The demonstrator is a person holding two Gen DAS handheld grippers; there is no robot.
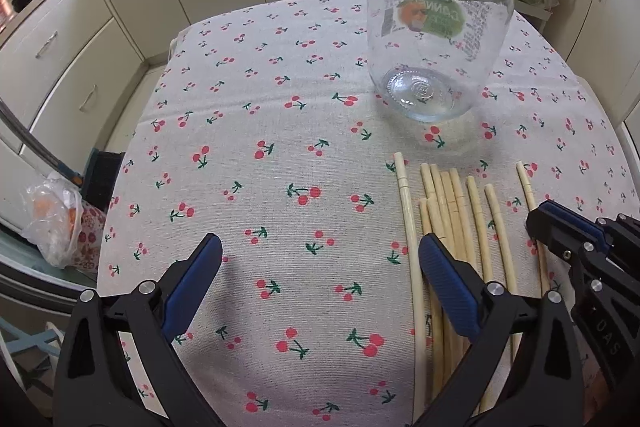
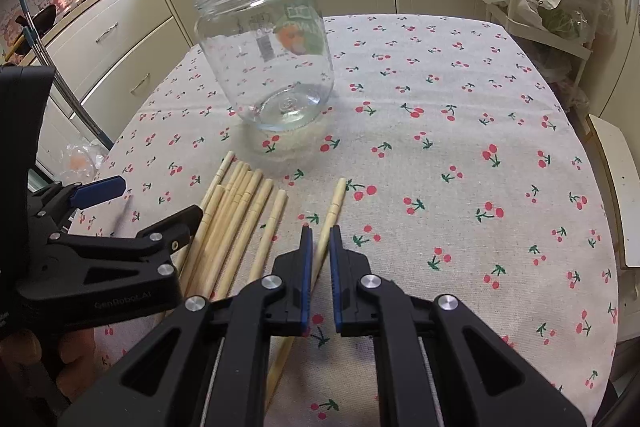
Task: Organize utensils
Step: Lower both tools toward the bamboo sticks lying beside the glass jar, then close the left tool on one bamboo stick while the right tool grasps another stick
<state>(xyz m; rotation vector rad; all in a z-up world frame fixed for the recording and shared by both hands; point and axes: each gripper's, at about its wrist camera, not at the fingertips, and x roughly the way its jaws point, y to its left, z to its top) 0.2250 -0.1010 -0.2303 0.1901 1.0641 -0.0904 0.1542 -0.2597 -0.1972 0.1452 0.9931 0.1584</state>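
Nearest in the right wrist view, the right hand-held gripper (image 2: 320, 239) has its jaws drawn narrow around the lone chopstick (image 2: 334, 205), which runs up between its pads and lies on the cherry-print tabletop (image 2: 460, 131). Whether the pads already pinch it cannot be told; a thin gap shows on each side. To that gripper's left lies the bundle of chopsticks (image 2: 240, 215), roughly parallel, tips pointing away.

The left hand-held gripper (image 1: 320, 259) is spread wide and holds nothing, hovering over bare cloth with the bundle under and beyond its right finger (image 1: 444, 275).

Farther ahead of both grippers, beyond the chopstick tips, stands the glass jar (image 2: 272, 67), upright, open-mouthed and empty.

The step in hand looks like the first pickup: one chopstick being taken for the jar. Next, the right gripper would need to close fully, lift, tilt the stick upright and drop it through the jar's mouth.
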